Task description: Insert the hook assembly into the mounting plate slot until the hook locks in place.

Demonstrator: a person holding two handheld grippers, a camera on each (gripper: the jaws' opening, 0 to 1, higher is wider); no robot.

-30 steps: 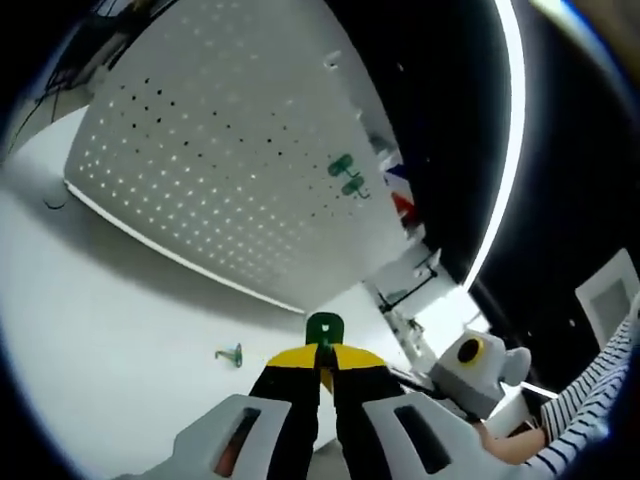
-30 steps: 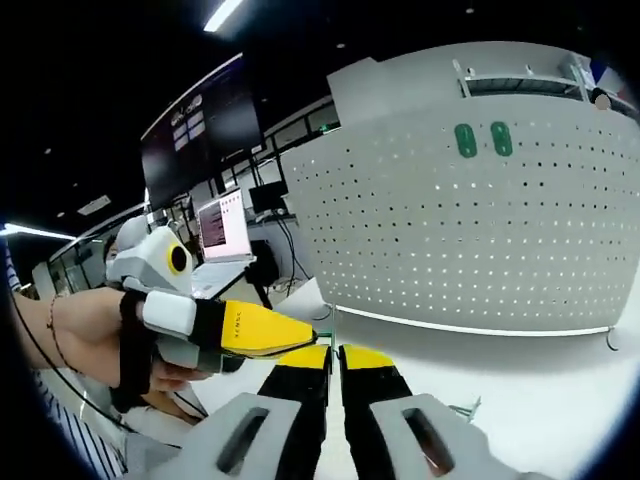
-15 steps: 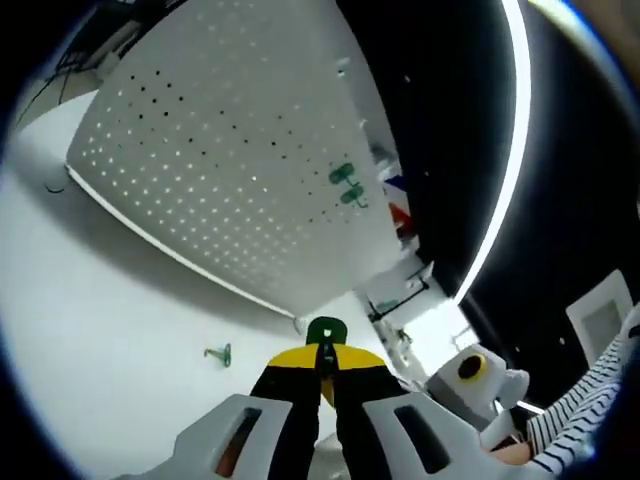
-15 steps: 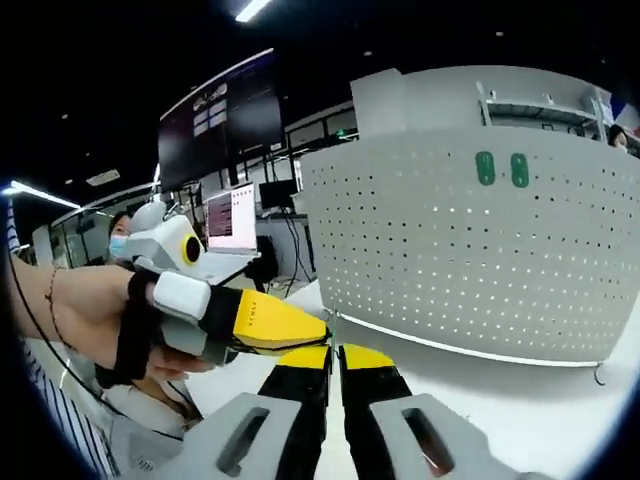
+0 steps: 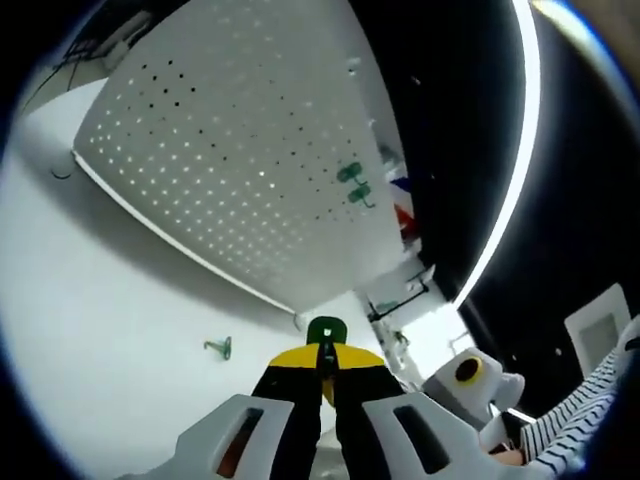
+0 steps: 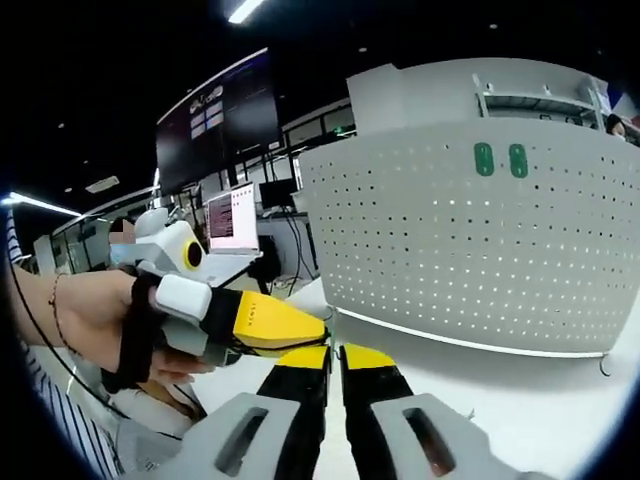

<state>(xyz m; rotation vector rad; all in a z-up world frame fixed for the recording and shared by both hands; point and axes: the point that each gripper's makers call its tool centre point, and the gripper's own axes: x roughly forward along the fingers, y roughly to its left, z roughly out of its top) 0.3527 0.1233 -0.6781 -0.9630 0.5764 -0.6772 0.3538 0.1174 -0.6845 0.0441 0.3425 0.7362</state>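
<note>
At the near edge of the white table (image 5: 90,340), the left gripper (image 5: 322,368) pinched a green hook (image 5: 323,332) while the right gripper (image 6: 333,362) kept its jaws pressed together. Farther off, open tabletop held a loose hook (image 5: 219,347) before the pegboard (image 5: 240,170), two hooks (image 6: 499,159) mounted high.

place: office-lab | evidence: wall screen (image 6: 222,118), laptop (image 6: 228,222), ceiling strip lights (image 6: 244,10)

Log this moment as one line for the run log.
left hand-held gripper: shut on green hook | pegboard: two hooks mounted | spare hook: on table
</note>
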